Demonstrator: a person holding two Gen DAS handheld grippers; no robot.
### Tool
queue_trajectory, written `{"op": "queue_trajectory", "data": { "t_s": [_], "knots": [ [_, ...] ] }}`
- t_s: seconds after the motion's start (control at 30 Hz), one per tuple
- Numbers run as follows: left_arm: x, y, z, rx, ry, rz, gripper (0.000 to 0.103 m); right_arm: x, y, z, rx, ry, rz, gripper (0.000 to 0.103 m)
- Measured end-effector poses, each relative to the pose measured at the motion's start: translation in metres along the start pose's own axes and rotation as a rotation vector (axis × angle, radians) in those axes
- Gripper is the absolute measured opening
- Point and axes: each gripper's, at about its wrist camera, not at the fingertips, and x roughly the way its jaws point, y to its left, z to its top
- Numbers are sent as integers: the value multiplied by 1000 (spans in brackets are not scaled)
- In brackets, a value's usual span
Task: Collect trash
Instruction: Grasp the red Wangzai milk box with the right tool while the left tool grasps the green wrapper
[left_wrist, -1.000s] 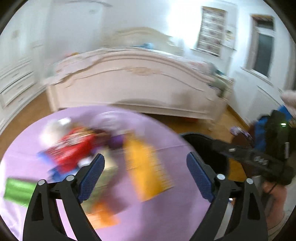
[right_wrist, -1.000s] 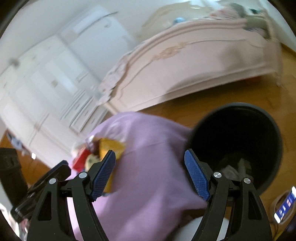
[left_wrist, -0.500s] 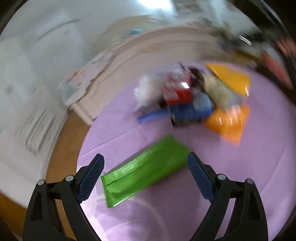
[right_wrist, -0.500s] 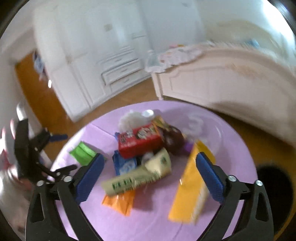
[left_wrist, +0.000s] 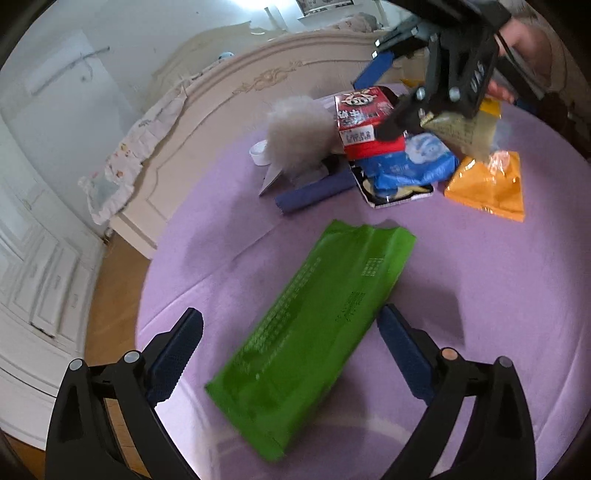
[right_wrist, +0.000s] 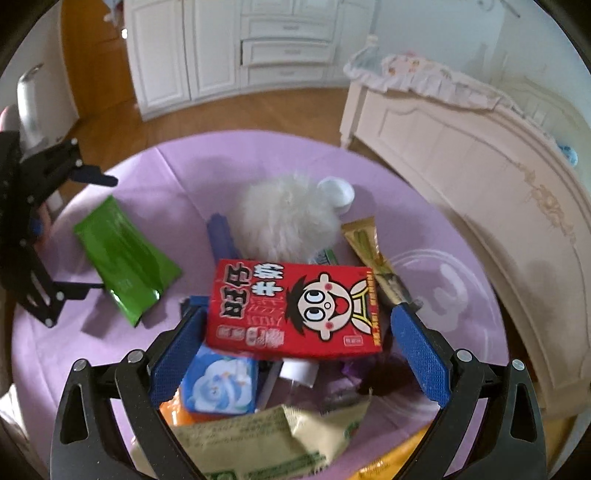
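A green packet (left_wrist: 310, 325) lies flat on the round purple table (left_wrist: 498, 295). My left gripper (left_wrist: 291, 354) hangs low over the packet's near end, its jaws opening, with the packet between them and the pads not pressing it. In the right wrist view this gripper (right_wrist: 88, 232) sits at the left by the green packet (right_wrist: 122, 258). My right gripper (right_wrist: 295, 350) is open over the trash pile, and a red cartoon box (right_wrist: 291, 306) lies between its blue pads. From the left wrist view the right gripper (left_wrist: 384, 99) hovers at the red box (left_wrist: 365, 118).
The pile also holds a white fluffy ball (right_wrist: 288, 218), a blue tissue pack (right_wrist: 221, 384), a beige packet (right_wrist: 251, 443), an orange packet (left_wrist: 487, 184), a gold stick packet (right_wrist: 365, 243) and a white cap (right_wrist: 336, 192). A cream bed (right_wrist: 480, 155) and white cabinets (right_wrist: 258, 48) stand beyond the table.
Both grippers swung away from the black bin and bed to the table. The left came down over the green packet. The right opened wider and closed in on the red box.
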Motion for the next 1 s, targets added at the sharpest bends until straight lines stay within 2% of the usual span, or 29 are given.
{"op": "queue_trajectory", "data": {
  "t_s": [0.13, 0.17, 0.2, 0.27, 0.33, 0.37, 0.4, 0.5, 0.63, 0.73, 1.0],
  "knots": [
    [8, 11, 5, -74, 21, -23, 93, 5, -5, -3, 51, -2, 33, 97],
    [9, 13, 6, -98, 28, -42, 88, 5, -5, -4, 68, -8, 33, 91],
    [6, 11, 3, -121, 30, -64, 78, 5, -6, -4, 88, -11, 39, 88],
    [8, 14, 5, -178, 36, -111, 65, 4, -8, -4, 138, -27, 75, 88],
    [9, 14, 7, -211, 49, -119, 61, -2, -12, -10, 187, -46, 103, 88],
    [8, 13, 7, -224, 56, -119, 57, -6, -13, -12, 209, -56, 112, 88],
    [7, 13, 6, -250, 61, -128, 48, -11, -15, -16, 241, -71, 127, 88],
    [4, 13, 3, -344, 79, -138, 36, -30, -21, -27, 314, -128, 177, 88],
    [-3, 12, 1, -451, 63, -141, 34, -63, -24, -39, 394, -218, 231, 88],
    [-16, 1, 7, -481, 25, -137, 34, -86, -29, -56, 450, -281, 249, 88],
    [-50, -37, 48, -547, -95, -230, 34, -131, -54, -117, 643, -420, 244, 88]
  ]
}}
